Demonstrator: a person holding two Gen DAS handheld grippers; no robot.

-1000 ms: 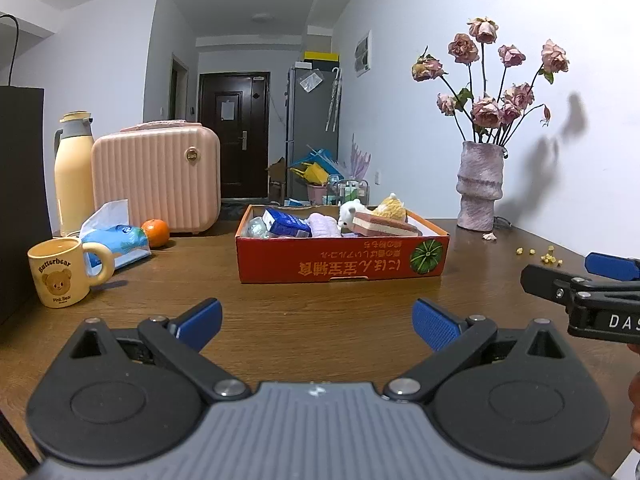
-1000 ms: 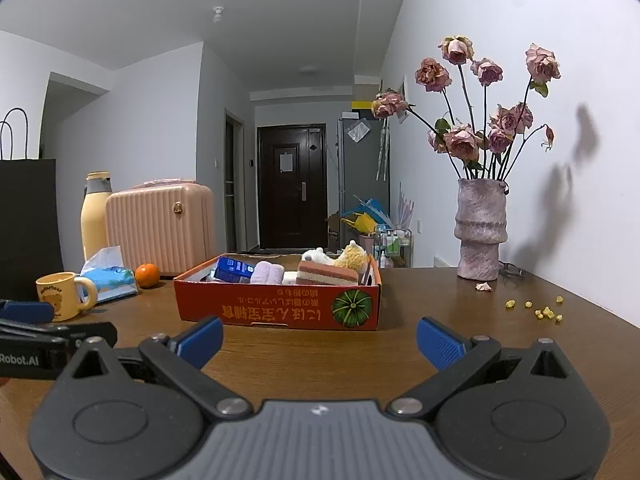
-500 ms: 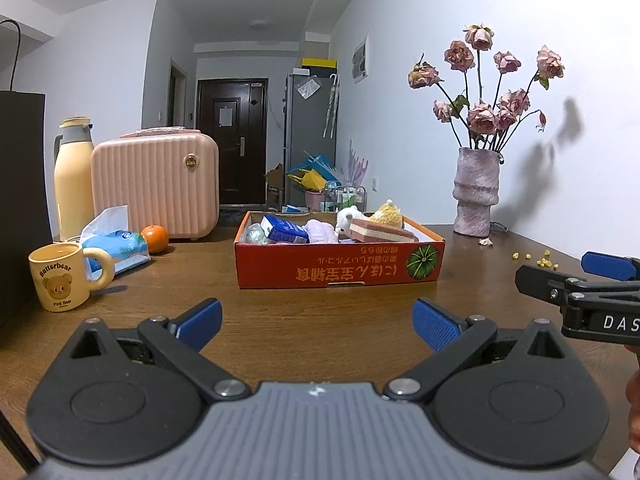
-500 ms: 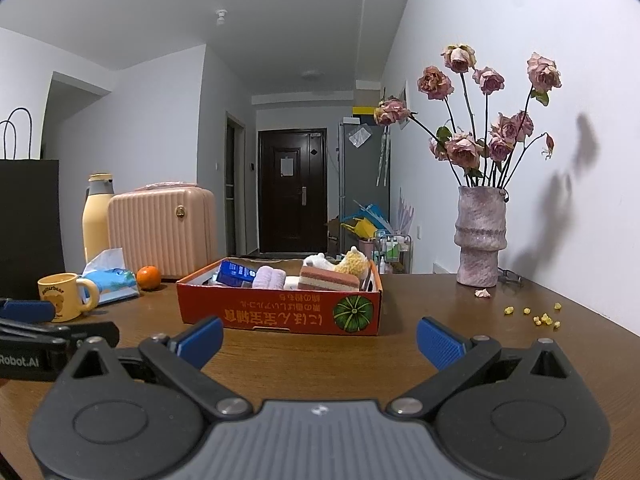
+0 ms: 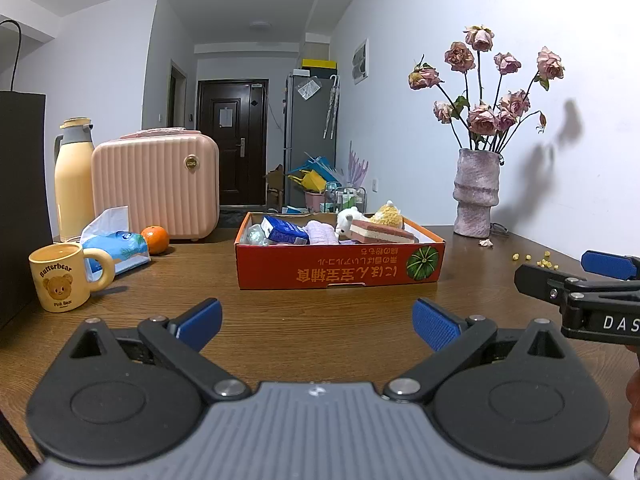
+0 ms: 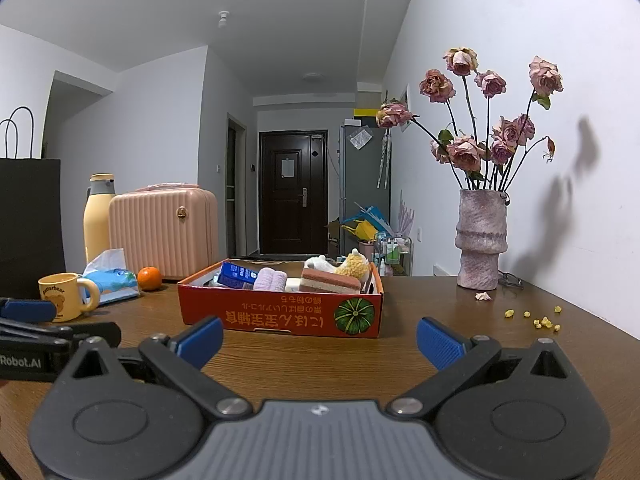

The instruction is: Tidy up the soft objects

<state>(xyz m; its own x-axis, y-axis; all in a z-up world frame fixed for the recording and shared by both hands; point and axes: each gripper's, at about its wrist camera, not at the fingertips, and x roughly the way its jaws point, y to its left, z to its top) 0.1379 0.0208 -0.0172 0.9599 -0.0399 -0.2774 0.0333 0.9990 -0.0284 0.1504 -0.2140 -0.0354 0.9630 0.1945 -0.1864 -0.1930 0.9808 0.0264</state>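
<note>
A red cardboard box (image 5: 340,272) (image 6: 280,314) stands on the wooden table ahead of both grippers. Inside it lie a blue carton (image 5: 285,233), a lilac rolled towel (image 5: 322,232) (image 6: 271,281), a white plush toy (image 5: 347,218), a pink-and-brown layered sponge (image 5: 382,232) (image 6: 330,282) and a yellow fluffy toy (image 5: 388,214) (image 6: 354,264). My left gripper (image 5: 316,322) is open and empty, well short of the box. My right gripper (image 6: 319,338) is open and empty too, level with the left one, which shows at its left edge.
On the left stand a yellow bear mug (image 5: 60,278), a blue tissue pack (image 5: 116,246), an orange (image 5: 155,239), a pink case (image 5: 156,188), a yellow flask (image 5: 74,178) and a black bag (image 5: 20,200). At the right stands a vase of dried roses (image 5: 476,196), with yellow crumbs (image 6: 540,320) nearby.
Both cameras have tilted and drawn slightly back, so the box sits lower and a little smaller in view. Both grippers stay open and empty.
</note>
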